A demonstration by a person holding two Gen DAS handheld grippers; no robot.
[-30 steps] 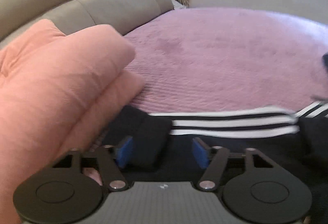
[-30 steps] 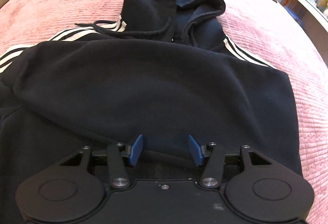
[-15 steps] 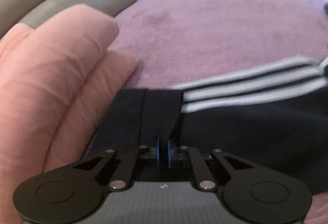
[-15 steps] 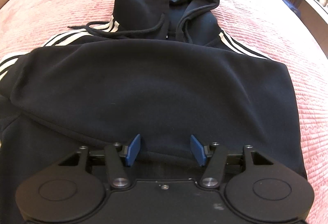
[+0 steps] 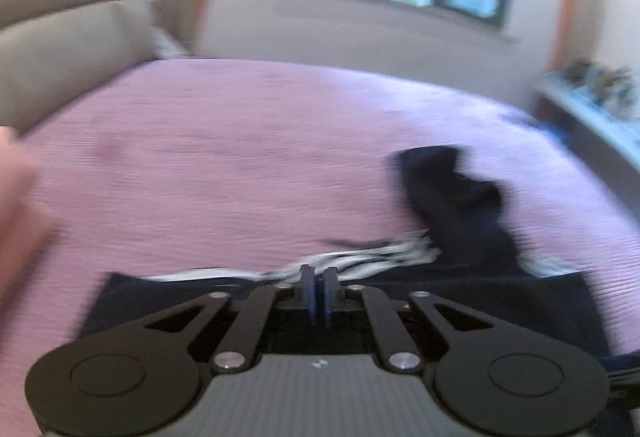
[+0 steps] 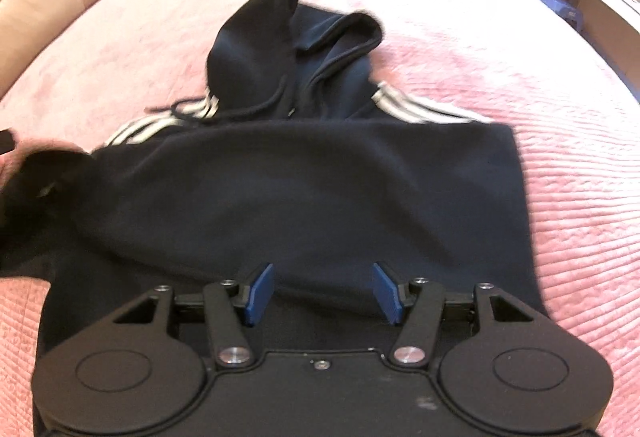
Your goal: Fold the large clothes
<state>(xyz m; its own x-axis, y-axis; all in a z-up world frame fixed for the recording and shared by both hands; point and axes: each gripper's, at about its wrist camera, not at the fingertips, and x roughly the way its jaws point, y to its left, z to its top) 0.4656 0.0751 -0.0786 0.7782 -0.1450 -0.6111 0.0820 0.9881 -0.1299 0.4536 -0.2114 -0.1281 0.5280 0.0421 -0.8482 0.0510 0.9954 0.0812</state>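
While the hoodie (image 6: 304, 197) lies flat on the bed (image 6: 560, 85), hood away, the left gripper (image 5: 319, 291) pinches its striped sleeve (image 5: 360, 261) at the left edge; the right gripper (image 6: 322, 291) hangs open over the hem.

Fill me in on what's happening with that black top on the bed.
A person with tongs in each hand is folding a black hoodie with white stripes, spread on a pink bedspread. The left tongs are shut on the hoodie's sleeve end, and the blurred picture suggests they are moving it. The right tongs hang open over the hoodie's lower body, gripping nothing. The hood lies at the far end, not yet folded.
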